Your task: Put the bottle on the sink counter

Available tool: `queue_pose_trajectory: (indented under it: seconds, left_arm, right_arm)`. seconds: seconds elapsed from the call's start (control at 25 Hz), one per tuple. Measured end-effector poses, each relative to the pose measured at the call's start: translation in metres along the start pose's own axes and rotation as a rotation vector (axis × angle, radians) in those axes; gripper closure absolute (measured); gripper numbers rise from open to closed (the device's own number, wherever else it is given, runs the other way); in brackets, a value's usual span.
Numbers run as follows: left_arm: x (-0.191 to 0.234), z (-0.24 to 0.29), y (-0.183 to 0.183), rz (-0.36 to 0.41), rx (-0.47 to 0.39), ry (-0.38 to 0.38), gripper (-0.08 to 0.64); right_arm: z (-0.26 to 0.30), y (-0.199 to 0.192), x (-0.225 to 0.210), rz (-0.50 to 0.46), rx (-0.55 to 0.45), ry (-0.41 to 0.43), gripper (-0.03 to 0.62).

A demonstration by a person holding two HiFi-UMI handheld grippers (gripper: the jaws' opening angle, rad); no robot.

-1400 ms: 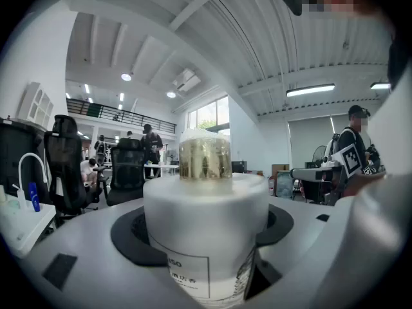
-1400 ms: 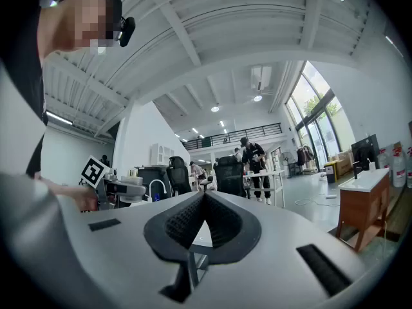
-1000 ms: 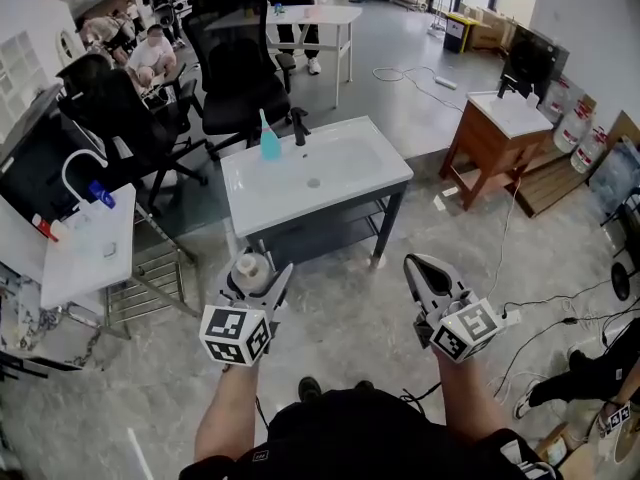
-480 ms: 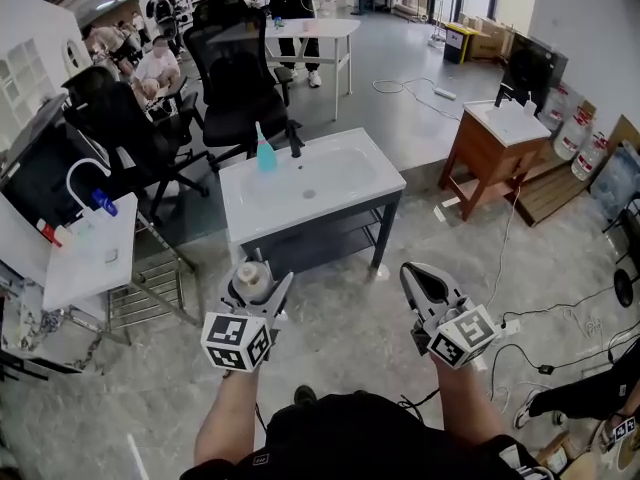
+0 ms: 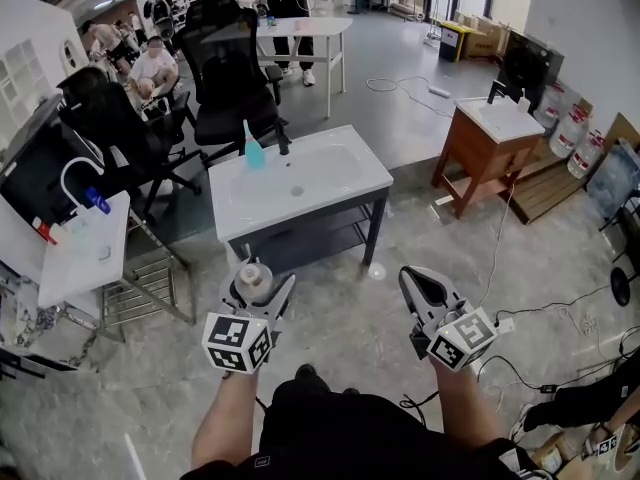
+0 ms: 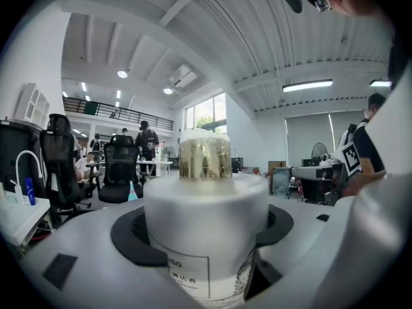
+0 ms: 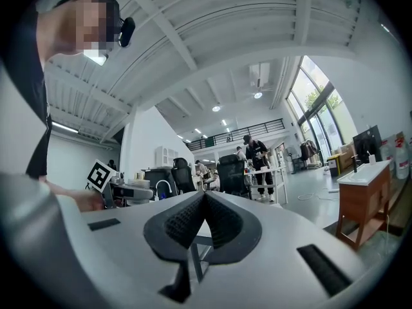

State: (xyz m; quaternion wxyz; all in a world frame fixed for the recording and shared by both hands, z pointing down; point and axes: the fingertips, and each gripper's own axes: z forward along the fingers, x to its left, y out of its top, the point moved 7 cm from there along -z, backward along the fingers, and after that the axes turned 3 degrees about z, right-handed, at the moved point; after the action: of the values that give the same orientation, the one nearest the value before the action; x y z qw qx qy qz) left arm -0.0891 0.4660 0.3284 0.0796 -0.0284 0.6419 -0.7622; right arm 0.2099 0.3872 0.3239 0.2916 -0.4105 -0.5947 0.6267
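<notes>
Bottle (image 6: 206, 230) fills my left gripper's view: a white frosted body with a gold collar (image 6: 205, 159) above it and a printed label (image 6: 190, 272) low on the front. The grey jaws sit a bottle's width apart and press it on both sides, and it stands upright between the dark pads.

From the head view I see much less of it. Only its round pale top shows inside my left gripper (image 5: 258, 288), which I hold out over the grey floor (image 5: 350, 328). What that view adds is where things stand. The sink counter (image 5: 240, 208) is ahead of me, well apart from the bottle, with a white top and basin on a dark frame. A blue bottle (image 5: 252, 150) and a dark tap (image 5: 283, 136) stand at its far edge.

My right gripper (image 5: 412, 276) hangs level with the left. From above I can't judge its jaws well. Its own view settles it: the two ribbed pads (image 7: 187, 221) meet at the tip with nothing between them. That view also catches my other hand from the side, with its marker cube (image 7: 98, 176).

A wooden vanity (image 5: 490, 153) stands off to the right, and black office chairs (image 5: 230, 68) stand beyond the counter.
</notes>
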Motion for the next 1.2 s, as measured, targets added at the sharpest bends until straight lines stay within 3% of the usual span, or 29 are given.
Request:
queue_pose_trajectory:
  seconds: [0.48,1.2]
  left_arm:
    - [0.028,0.039,-0.006,-0.021,-0.004,-0.003,0.222]
    - [0.152,0.157,0.0,0.026,0.009,-0.035,0.222]
  right_arm:
    - [0.038,-0.004,-0.025,-0.008,0.031,0.0,0.578]
    - [0.216,-0.012,-0.08,0.033,0.084,0.018,0.578]
